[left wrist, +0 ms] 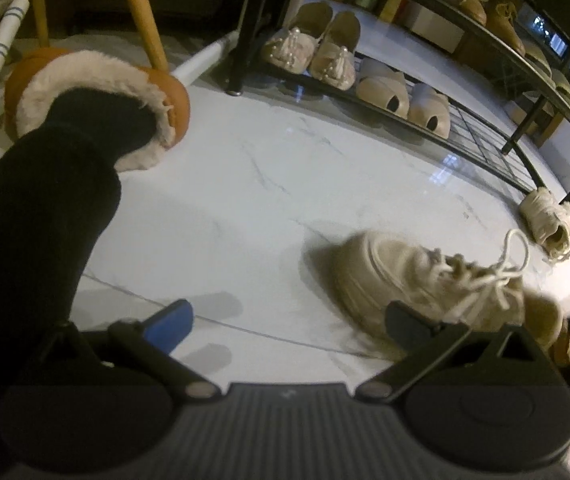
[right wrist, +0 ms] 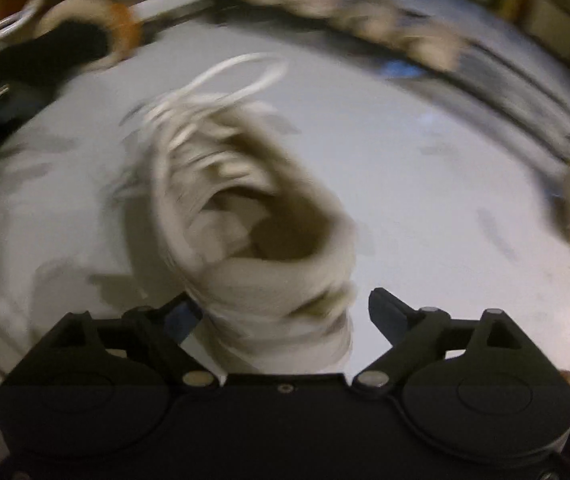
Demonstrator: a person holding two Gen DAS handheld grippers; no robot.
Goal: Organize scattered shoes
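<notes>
On the far left of the left wrist view, a person's leg [left wrist: 33, 216] in black is standing in an orange slipper [left wrist: 97, 100] with a pale fur lining, just in front of a wooden chair leg [left wrist: 141, 12]. The left gripper [left wrist: 285, 320] is hanging over the white marble floor [left wrist: 245, 184], its fingers [left wrist: 169, 318] spread wide and released, with nothing between them.

To the right, a cream sneaker [left wrist: 425, 280] with loose white laces is lying on the floor, its toe pointing left and its heel reaching behind the right-hand finger. Further right, a second cream sneaker [left wrist: 551, 222] is resting near the foot of the black shoe rack [left wrist: 465, 120]. On the rack's low shelf, a pair of beaded slippers [left wrist: 313, 46] and a pair of open-toed slippers [left wrist: 403, 102] are sitting side by side; brown shoes [left wrist: 481, 4] are standing on the shelf above.

The right wrist view is heavily blurred. There the right gripper [right wrist: 285, 320] is pointing down at the cream sneaker [right wrist: 245, 220], whose heel is sitting between the spread fingers [right wrist: 389, 316]. A clear gap is showing at the right finger; whether the left finger is touching the heel, I cannot tell. The fingers are released, not clamping the shoe.
</notes>
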